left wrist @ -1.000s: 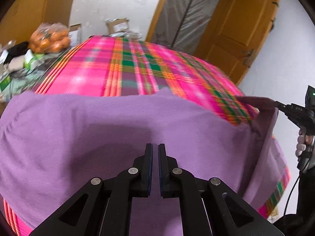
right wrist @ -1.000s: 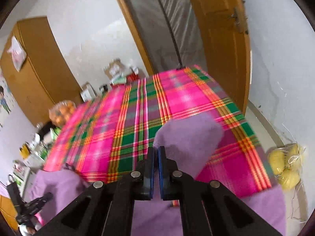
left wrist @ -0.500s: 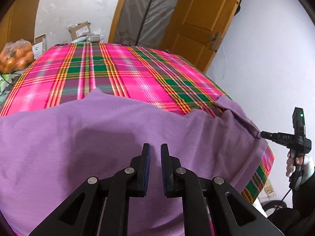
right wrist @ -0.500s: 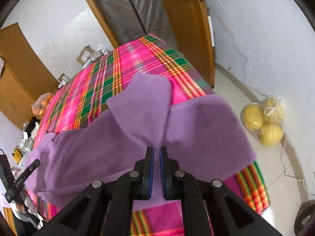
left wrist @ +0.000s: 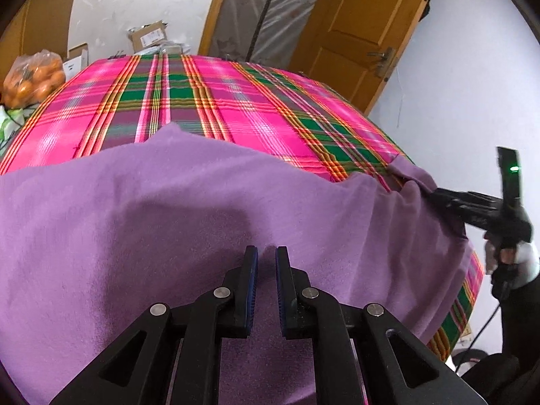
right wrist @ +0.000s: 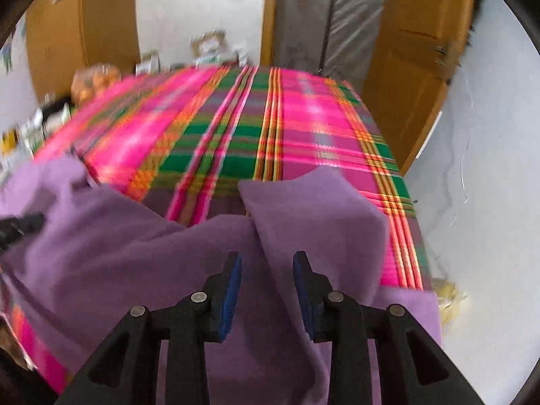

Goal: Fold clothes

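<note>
A purple garment (left wrist: 168, 219) lies spread over the near part of the table's pink plaid cloth (left wrist: 236, 101). My left gripper (left wrist: 266, 260) hovers low over its middle, jaws a narrow gap apart with nothing pinched between the pads. In the blurred right wrist view my right gripper (right wrist: 266, 263) is opening its jaws, wide apart, over a folded purple flap (right wrist: 314, 219); the pads do not press on it. From the left wrist view, the right gripper (left wrist: 435, 195) sits at the garment's right corner, held by a hand (left wrist: 506, 256).
A bag of oranges (left wrist: 33, 81) and cardboard boxes (left wrist: 148, 35) stand beyond the table's far left. A wooden door (left wrist: 364, 27) and a white wall close the right side. A blurred bag of yellow fruit (right wrist: 449, 297) lies on the floor.
The right gripper came down to the table and its jaws parted wide, letting the purple flap lie on the cloth. The left gripper's jaws opened a little and it shifted over the garment.
</note>
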A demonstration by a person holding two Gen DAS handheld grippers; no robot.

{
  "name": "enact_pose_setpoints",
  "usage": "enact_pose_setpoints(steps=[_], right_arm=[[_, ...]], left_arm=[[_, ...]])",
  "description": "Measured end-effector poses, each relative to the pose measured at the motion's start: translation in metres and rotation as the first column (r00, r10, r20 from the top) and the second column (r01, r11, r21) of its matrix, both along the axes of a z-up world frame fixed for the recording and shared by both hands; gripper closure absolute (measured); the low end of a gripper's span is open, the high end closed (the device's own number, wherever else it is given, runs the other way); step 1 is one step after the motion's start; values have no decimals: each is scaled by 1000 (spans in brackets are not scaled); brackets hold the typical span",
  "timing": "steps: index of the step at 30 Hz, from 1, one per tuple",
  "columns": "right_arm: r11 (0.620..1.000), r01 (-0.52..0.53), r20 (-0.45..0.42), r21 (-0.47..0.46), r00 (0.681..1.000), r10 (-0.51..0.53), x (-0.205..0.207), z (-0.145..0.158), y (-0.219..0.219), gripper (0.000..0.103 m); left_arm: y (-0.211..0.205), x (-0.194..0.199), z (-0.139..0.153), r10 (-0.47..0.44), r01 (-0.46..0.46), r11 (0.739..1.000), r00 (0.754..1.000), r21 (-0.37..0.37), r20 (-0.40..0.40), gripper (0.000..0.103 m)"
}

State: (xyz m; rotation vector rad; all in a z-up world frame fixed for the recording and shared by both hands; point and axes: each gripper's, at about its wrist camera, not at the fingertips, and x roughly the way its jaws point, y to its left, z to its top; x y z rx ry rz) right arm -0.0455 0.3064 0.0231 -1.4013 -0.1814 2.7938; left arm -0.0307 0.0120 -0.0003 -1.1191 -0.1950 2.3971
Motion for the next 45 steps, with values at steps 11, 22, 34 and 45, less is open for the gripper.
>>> enact_pose_setpoints(steps=[11,22,34,45], right_arm=[[964,152,-80,-217,982,-173,17,10,60,98],[777,385,-95,-498,867,-489,85,7,151,98],[554,379,13,-741,833,-553,106,-31,191,72],[530,346,-4,-774,835,-550,97,-33,204,72]], left_arm=[[-3,-2,-3,-5,5,999,1000,40,10,92],[5,1,2,-18,18,1000,1000,19,6,92],[60,29,25,-225,227,973,973,29,-56,73],[119,67,30,-434,431,901,897,-55,-83,66]])
